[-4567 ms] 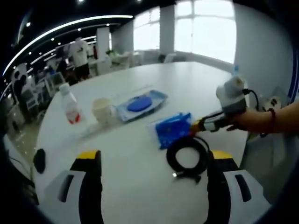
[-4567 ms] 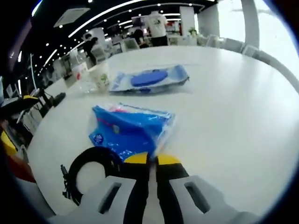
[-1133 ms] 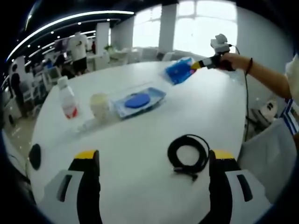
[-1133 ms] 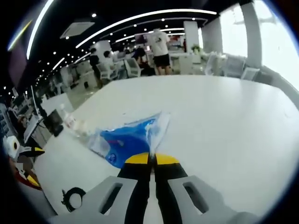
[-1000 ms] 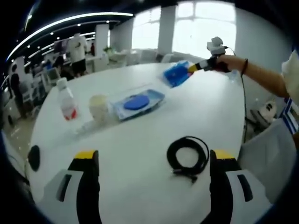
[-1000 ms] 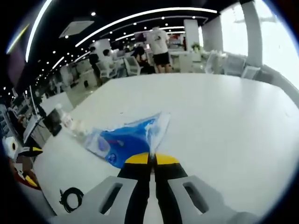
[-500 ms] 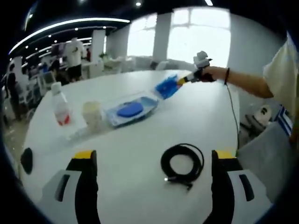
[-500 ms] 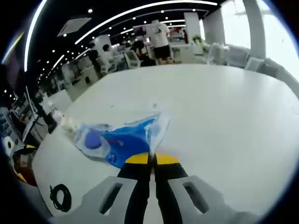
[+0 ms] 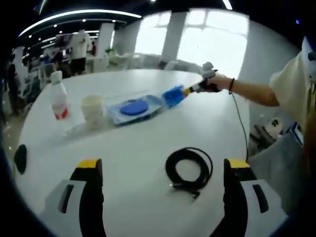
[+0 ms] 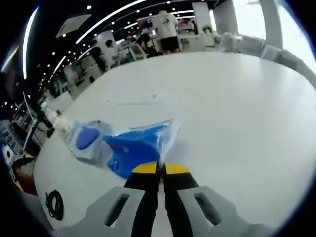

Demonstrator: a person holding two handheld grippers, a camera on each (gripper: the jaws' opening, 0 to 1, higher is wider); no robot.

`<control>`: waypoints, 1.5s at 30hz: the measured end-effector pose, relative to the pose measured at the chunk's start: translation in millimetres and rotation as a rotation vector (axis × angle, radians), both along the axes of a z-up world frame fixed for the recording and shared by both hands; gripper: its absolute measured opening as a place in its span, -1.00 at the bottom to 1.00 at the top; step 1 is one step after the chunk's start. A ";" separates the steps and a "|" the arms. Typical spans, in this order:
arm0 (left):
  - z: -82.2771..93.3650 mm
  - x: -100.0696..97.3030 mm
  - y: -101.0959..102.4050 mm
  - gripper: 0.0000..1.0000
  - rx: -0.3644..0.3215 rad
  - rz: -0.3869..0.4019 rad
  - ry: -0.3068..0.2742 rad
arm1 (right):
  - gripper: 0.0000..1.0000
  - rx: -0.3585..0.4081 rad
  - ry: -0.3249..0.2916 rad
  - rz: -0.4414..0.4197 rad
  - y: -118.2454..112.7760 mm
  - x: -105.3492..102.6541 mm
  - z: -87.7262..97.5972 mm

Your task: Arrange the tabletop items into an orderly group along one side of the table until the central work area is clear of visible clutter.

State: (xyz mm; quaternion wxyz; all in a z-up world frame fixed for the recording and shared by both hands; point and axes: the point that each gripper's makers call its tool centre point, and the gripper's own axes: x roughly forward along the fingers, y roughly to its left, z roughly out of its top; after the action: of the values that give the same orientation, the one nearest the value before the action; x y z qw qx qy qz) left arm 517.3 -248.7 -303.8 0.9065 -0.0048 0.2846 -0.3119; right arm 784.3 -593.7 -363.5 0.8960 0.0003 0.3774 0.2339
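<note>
Two items still needing grouping: blue packet (image 10: pixel 136 148), being pinched at its corner by right gripper (image 10: pixel 158 170) (jaws fully together), long axis pointing at flat blue pouch (image 9: pixel 134 107) and nearly touching it; black cable coil (image 9: pixel 189 168) lying well apart, between wide-open left gripper (image 9: pixel 160 173) jaws, holding nothing.

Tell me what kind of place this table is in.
Probably a large open-plan office or lab. Long strip lights curve across a dark ceiling, tall bright windows line one wall, and people stand among desks and chairs beyond the big white table.
</note>
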 end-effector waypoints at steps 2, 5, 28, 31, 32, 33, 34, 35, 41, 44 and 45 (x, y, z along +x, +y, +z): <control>1.1 0.4 0.0 0.99 -0.009 0.003 0.000 | -0.95 -0.002 0.004 -0.003 -2.5 1.7 -3.1; 1.3 -0.5 -4.2 0.99 -0.002 0.008 0.000 | -0.94 0.004 0.017 -0.011 -7.2 4.9 -7.4; 7.0 1.0 4.9 0.99 0.003 0.014 -0.007 | -0.41 -0.104 0.006 -0.063 -7.9 -7.1 -5.9; 9.2 1.4 5.7 0.99 0.002 0.019 -0.013 | -0.21 -0.091 -0.014 -0.078 -6.0 -11.9 5.5; 9.9 1.4 5.4 0.99 0.002 0.019 -0.015 | -0.16 -0.085 -0.011 -0.081 -4.6 -14.3 7.7; 10.6 1.2 4.7 0.99 0.002 0.016 -0.017 | -0.10 -0.059 0.008 -0.092 -0.5 -19.3 10.1; 10.7 1.2 4.5 0.99 0.002 0.016 -0.017 | -0.01 -0.052 0.011 -0.095 0.7 -20.5 11.0; 11.0 1.0 3.5 0.99 0.000 0.015 -0.017 | 0.06 -0.008 0.016 -0.105 8.4 -25.6 16.0; 11.7 -1.0 -1.4 0.99 -0.007 0.002 -0.009 | 0.38 0.006 0.023 -0.082 28.1 -47.8 28.3; 16.6 -2.0 -4.4 0.99 -0.040 0.000 -0.009 | 0.55 0.020 0.043 -0.064 40.5 -61.8 33.6; 18.4 -2.3 -4.8 0.99 -0.047 -0.001 -0.013 | 0.61 0.027 0.048 -0.051 46.4 -67.4 36.2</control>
State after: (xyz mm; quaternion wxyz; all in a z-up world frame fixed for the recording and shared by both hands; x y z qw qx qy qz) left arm 515.0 -253.6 -285.4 0.9077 -0.0238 0.2714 -0.3190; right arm 716.9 -547.4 -327.3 0.8924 0.0274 0.3953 0.2160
